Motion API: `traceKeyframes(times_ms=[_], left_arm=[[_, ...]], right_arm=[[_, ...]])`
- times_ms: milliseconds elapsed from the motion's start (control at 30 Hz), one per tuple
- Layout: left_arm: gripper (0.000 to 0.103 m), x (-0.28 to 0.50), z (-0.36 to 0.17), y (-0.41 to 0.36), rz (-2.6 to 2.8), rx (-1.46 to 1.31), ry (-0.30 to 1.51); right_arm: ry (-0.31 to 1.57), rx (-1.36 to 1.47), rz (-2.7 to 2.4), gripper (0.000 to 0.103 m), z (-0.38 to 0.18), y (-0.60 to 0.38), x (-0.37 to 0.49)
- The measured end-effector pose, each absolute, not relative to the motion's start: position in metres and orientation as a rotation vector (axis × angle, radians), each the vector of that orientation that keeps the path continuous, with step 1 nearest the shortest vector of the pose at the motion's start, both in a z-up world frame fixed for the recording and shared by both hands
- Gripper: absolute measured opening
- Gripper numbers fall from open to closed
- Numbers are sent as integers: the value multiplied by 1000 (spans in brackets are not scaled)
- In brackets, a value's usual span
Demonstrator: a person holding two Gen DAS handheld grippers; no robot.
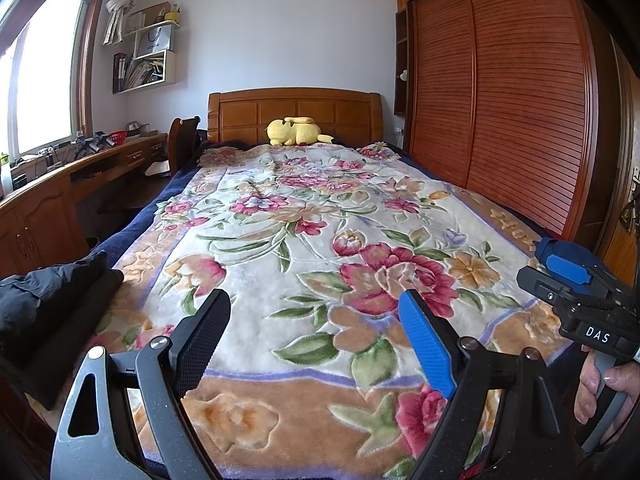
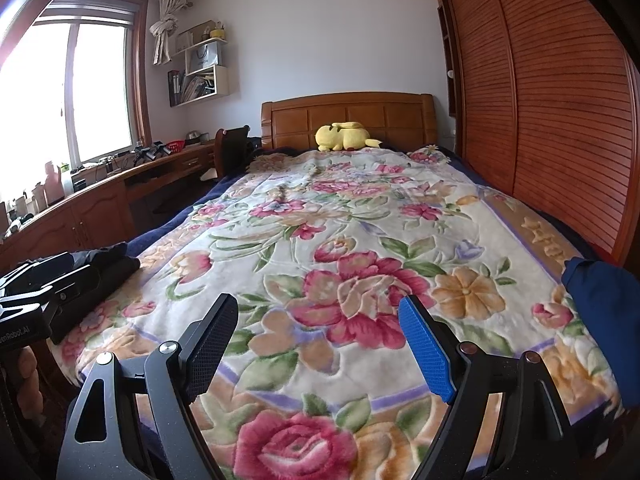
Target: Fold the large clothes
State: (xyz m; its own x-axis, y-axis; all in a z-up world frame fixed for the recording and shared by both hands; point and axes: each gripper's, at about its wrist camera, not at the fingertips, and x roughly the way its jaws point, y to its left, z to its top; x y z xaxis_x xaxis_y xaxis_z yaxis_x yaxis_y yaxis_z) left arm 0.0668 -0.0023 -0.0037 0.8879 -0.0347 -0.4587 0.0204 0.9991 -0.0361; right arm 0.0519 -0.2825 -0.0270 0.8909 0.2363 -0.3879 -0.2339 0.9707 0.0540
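I read both tongs wide, nothing between: left gripper (image 1: 316, 332), right gripper (image 2: 318, 332), over the floral blanket (image 1: 320, 216). Only the right view shows the blue garment (image 2: 600, 312) bunched at right edge; axis unclear. Dark folded clothes (image 1: 52, 292) lie lower left, long axis running up-right.

A bed (image 1: 304, 240) with a flowered blanket (image 2: 360, 264) fills the room, its wooden headboard (image 1: 294, 114) against a white wall (image 1: 288, 32). A louvered wooden wardrobe (image 1: 500, 112) stands on the right. On the left, daylight comes through a window (image 2: 72, 88) above a long wooden desk (image 1: 60, 184).
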Motion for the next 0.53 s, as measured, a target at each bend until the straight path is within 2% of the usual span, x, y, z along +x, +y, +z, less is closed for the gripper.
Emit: traceKeyframes(times_ms=[533], left_arm=[[86, 66, -3, -3, -32, -28, 480]], right_arm=[[409, 10, 245, 84, -28, -283, 52]])
